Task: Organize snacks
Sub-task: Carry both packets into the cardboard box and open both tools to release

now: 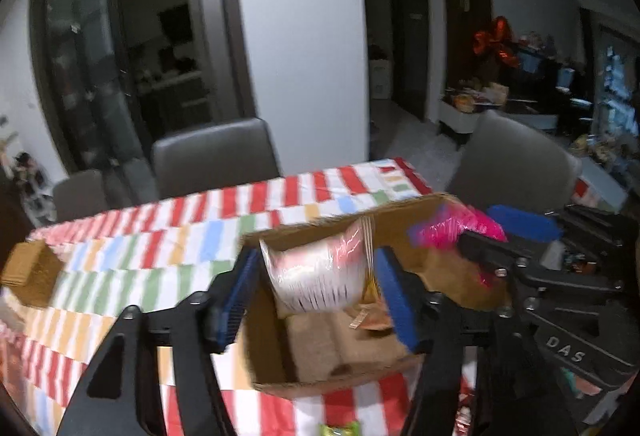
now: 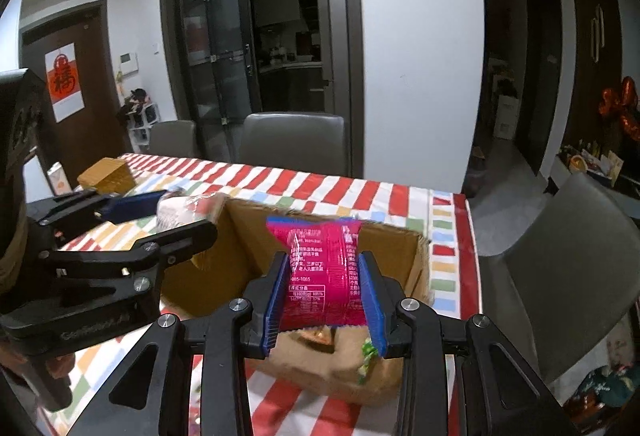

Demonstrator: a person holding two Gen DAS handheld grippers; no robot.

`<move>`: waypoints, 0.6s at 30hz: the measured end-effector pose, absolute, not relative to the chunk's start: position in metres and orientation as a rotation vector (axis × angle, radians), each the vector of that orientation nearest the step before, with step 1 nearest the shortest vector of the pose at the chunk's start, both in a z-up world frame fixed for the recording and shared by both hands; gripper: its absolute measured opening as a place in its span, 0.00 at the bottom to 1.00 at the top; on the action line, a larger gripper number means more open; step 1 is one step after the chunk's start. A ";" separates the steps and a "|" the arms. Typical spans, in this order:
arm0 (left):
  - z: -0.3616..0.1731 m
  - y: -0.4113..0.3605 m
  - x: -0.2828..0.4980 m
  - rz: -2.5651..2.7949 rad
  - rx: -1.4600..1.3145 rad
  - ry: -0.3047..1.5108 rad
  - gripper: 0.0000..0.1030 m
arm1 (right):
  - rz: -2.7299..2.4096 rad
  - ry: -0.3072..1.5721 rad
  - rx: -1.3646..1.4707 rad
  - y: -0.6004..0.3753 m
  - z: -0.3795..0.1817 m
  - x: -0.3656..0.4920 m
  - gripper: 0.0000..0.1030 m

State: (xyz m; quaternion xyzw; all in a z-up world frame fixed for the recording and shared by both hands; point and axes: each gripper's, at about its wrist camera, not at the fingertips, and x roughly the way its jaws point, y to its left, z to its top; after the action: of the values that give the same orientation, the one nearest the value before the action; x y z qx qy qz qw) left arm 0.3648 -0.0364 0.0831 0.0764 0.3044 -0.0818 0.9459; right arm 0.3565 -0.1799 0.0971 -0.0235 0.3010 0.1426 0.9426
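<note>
Both tongs over the open cardboard box (image 2: pixel 400 256) on the striped bench (image 2: pixel 320 184). Right tongs (image 2: pixel 323 296) pinch a pink snack packet (image 2: pixel 320 268); left tongs (image 1: pixel 316 292) spread around a pale packet (image 1: pixel 320 276), pads apart from it. A few snacks already lie in the box; these two, plus strays at the bench's near edge, look still to go.

Black left gripper (image 1: pixel 316 290) — blue ribbed pads, silver screws

a brown cardboard box (image 2: pixel 404 248) sits on a surface (image 2: pixel 320 184) covered in red, white, green, blue and orange stripes. black hand-held grippers with blue pads hold a magenta packet (image 2: pixel 324 272) with white print and a white-and-pink wrapper (image 1: pixel 316 272). grey chairs (image 2: pixel 292 140) stand behind.
</note>
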 end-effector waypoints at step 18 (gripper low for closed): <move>0.087 -0.018 0.267 -0.127 0.130 0.645 0.76 | 0.344 0.603 -0.062 -0.173 0.104 0.275 0.51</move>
State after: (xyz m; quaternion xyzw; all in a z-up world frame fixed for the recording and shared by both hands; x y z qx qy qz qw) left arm 0.2671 -0.0180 0.0874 0.0640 0.3164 -0.0625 0.9444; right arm 0.2746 -0.1734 0.1045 -0.0306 0.2954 0.1684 0.9399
